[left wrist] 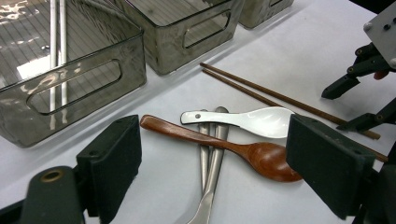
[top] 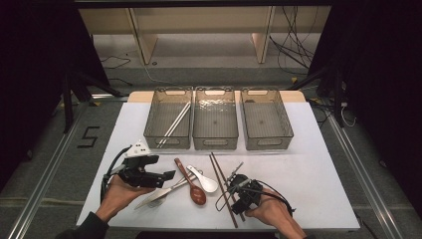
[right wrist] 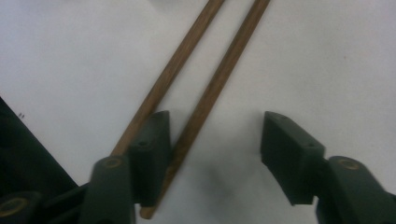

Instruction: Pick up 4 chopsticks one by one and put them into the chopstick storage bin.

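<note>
Between the right gripper (right wrist: 212, 140) jaws, parted, one brown chopstick (right wrist: 210, 98) is seen lengthwise, probably ungripped; its twin (right wrist: 175, 65) lies outside.

Each of the 2 hand-held grippers is matte black. The left gripper (top: 166, 175) carries a pale grey 3-cornered plate with small screws on top, and black cables loop from it. The right gripper (top: 232, 175) trails thin black cable. Blocky dark pads (right wrist: 152, 154) show brass-coloured pivot rivets. Dark sleeves cover both forearms.
</note>
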`<state>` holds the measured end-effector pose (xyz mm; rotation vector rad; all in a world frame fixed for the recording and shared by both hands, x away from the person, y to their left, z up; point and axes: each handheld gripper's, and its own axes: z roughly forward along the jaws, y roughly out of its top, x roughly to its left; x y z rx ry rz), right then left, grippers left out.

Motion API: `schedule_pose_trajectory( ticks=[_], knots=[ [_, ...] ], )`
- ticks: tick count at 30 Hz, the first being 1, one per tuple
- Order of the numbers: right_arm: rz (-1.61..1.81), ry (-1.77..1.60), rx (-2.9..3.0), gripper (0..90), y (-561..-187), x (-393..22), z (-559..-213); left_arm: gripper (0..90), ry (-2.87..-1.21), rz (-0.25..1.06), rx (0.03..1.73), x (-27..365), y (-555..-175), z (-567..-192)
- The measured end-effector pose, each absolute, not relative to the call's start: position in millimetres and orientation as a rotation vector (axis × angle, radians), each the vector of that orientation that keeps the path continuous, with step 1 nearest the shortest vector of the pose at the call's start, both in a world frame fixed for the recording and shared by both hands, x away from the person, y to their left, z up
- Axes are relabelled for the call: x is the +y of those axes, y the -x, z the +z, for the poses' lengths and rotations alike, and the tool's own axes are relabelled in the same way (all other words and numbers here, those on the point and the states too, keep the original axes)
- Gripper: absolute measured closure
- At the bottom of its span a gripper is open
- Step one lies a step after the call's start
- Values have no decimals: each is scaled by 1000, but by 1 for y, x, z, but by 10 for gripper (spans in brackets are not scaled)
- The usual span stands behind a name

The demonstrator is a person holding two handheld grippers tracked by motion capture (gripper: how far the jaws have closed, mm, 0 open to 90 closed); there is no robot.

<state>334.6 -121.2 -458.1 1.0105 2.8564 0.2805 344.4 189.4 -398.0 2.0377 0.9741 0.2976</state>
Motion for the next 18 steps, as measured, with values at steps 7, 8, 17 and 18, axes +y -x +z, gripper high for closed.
schedule_pose_trajectory(
  ticks=[7,8,17,18],
  knots=[
    [222,-1016,2894,664,-339,-124,-456,182,-2045,296,969,189,-344,-399],
    [216,-1025,2896,689,-340,-125,-456,183,-2046,294,969,188,-344,-399],
    [172,-1047,2915,829,-348,-129,-455,183,-2052,291,965,188,-344,-400],
    [172,-1050,2916,831,-349,-130,-455,183,-2053,290,964,187,-344,-400]
  ],
)
